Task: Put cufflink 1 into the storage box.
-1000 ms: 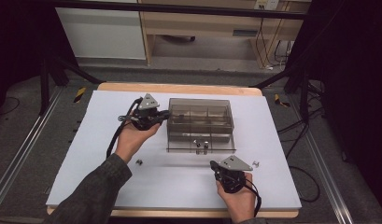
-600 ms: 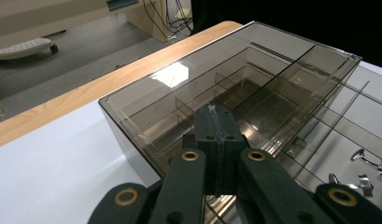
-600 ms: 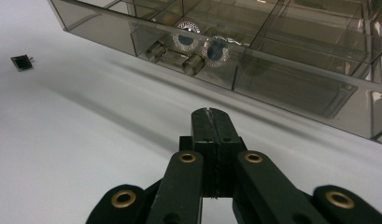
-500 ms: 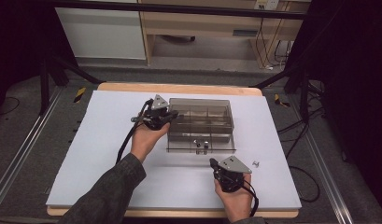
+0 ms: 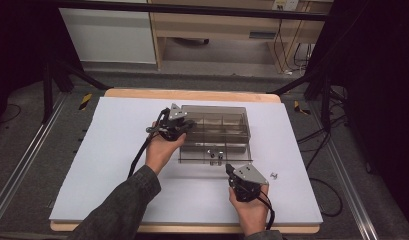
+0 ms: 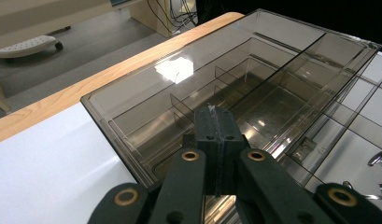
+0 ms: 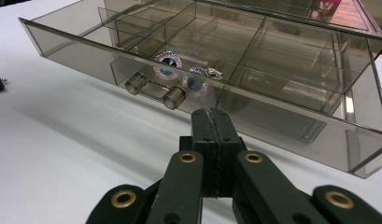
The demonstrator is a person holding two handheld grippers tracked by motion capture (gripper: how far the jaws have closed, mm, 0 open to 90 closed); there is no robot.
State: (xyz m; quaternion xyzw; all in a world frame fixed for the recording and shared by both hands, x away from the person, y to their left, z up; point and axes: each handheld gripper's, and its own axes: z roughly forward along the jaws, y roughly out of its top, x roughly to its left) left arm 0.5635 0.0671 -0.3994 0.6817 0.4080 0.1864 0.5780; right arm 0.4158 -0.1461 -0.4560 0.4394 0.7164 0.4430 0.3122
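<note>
One smoky clear box [image 5: 217, 131] sits mid-frame on the white table [image 5: 112, 150], its drawer [image 7: 179, 74] pulled out. Two shiny knobs [image 7: 179, 77] lie inside. The left gripper [image 6: 215, 122] and the right gripper [image 7: 212, 122] are both closed tight, holding nothing.

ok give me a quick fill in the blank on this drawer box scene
1. The drawer of the smoky plastic box is pulled ____.
2. The fingers of the left gripper are ____.
3. The right gripper rests on the ____ sheet.

Missing words: out; shut; white
</note>
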